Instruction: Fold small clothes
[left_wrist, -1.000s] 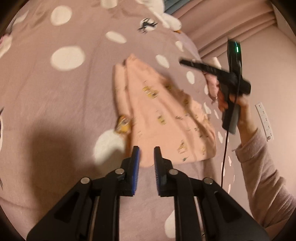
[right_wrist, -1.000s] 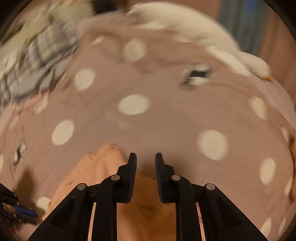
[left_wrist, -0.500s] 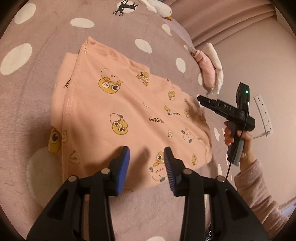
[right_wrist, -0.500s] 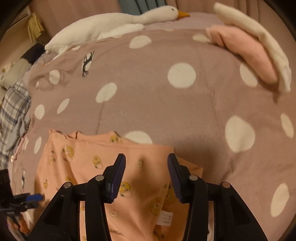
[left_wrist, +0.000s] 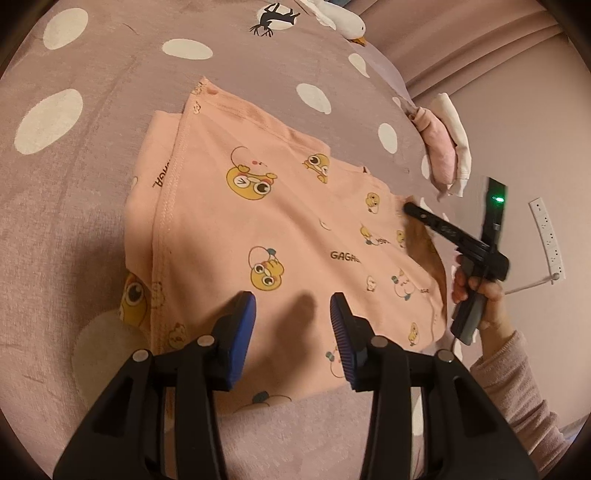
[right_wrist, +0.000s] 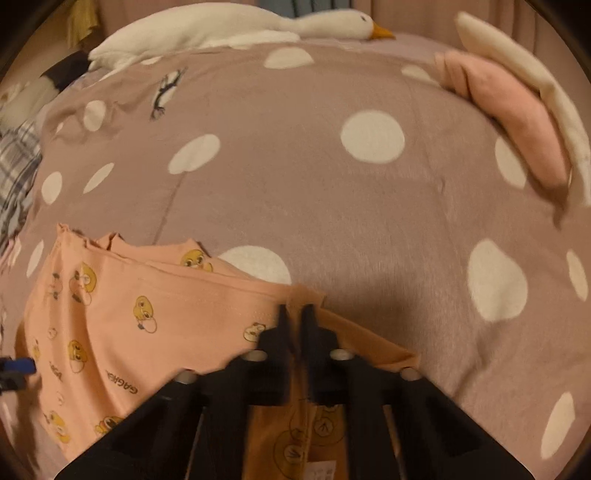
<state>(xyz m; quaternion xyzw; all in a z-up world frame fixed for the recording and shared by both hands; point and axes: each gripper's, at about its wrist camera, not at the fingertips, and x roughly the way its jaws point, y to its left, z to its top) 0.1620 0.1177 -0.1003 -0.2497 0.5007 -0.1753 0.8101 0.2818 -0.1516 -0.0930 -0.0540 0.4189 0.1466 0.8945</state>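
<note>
A soft peach-pink cotton garment with yellow cartoon ducks printed on it (left_wrist: 280, 221) lies flat on a bed covered by a dusty mauve blanket with big white dots (left_wrist: 92, 221). The garment is partly folded, with one layer on top of another, and a stitched hem runs down its left side in the left wrist view. The left gripper (left_wrist: 292, 325) hangs just above the near edge of the garment. Its blue-padded fingers (left_wrist: 242, 321) are spread wide and nothing is between them. The right gripper (right_wrist: 293, 317) is at the far right corner of the garment. Its black fingers (right_wrist: 282, 325) are pressed close together with a fold of the peach cloth pinched between them, and the cloth at that corner is lifted up a little from the blanket. In the left wrist view the right gripper (left_wrist: 410, 209) shows as a black tool with a small green light, held by the person's right hand (left_wrist: 480, 291) in a pink fuzzy sleeve. Farther back on the bed, near the right edge, sits a small stack of folded clothes, pink with a cream piece on top (right_wrist: 517, 114). A long white plush goose with an orange beak (right_wrist: 240, 22) lies along the far side of the bed. A grey and white checked cloth (right_wrist: 14, 173) shows at the left edge of the right wrist view. A white power strip (left_wrist: 546, 232) hangs on the wall.
</note>
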